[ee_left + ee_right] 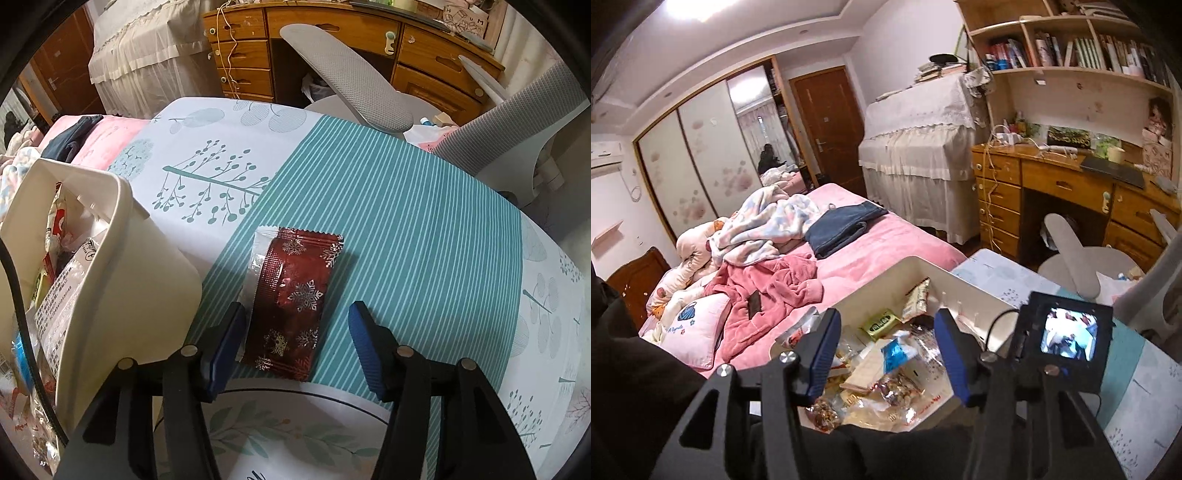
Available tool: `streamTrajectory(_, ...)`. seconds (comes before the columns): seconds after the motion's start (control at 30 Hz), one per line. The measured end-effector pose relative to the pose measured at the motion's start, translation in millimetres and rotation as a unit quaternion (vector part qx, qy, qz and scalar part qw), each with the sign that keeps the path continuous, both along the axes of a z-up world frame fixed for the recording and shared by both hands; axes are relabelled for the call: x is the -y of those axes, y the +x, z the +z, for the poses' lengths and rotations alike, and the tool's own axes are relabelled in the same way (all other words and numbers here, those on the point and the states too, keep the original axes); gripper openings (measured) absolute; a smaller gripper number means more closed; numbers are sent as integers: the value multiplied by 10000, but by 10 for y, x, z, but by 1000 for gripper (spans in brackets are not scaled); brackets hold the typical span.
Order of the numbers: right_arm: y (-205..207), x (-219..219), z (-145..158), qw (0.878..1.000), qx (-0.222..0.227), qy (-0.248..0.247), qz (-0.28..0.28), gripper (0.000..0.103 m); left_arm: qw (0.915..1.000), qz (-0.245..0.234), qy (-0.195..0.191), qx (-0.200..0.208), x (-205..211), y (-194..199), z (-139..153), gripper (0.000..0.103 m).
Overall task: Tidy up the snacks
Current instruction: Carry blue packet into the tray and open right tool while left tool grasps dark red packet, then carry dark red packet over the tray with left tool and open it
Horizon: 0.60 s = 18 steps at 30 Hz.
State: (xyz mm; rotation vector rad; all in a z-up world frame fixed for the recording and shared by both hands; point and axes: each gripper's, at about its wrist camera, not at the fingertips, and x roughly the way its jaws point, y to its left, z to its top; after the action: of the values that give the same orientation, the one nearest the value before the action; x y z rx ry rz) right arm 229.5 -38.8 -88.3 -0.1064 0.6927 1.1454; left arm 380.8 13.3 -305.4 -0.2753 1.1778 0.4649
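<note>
Left wrist view shows our left gripper (297,332) spread around one red snowflake snack packet (293,299) lying on the striped tablecloth (406,229), not yet pinched. Our right gripper (886,354), spread and empty, hangs over the white bin (975,286), already holding many snacks.

Bedroom: pink bed (879,243) at nine o'clock, wooden drawer unit (1067,192) at two, bookshelf (1071,48) above, sliding wardrobe (698,158) at ten.
</note>
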Motion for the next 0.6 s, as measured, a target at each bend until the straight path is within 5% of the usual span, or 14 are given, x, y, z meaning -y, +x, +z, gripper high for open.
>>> streamTrajectory(0.2, 60, 114, -45, 9995, -208, 51, -244, 53, 10000, -71, -22, 18, -4, -6, 7, 54)
streamTrajectory(0.33, 82, 222, -78, 9986, -345, 119, -388, 53, 9993, -335, -79, 129, 48, -9, 12, 34)
streamTrajectory(0.6, 151, 399, -118, 9956, -573, 166, -720, 53, 9984, -551, -81, 71, 79, -12, 37, 23)
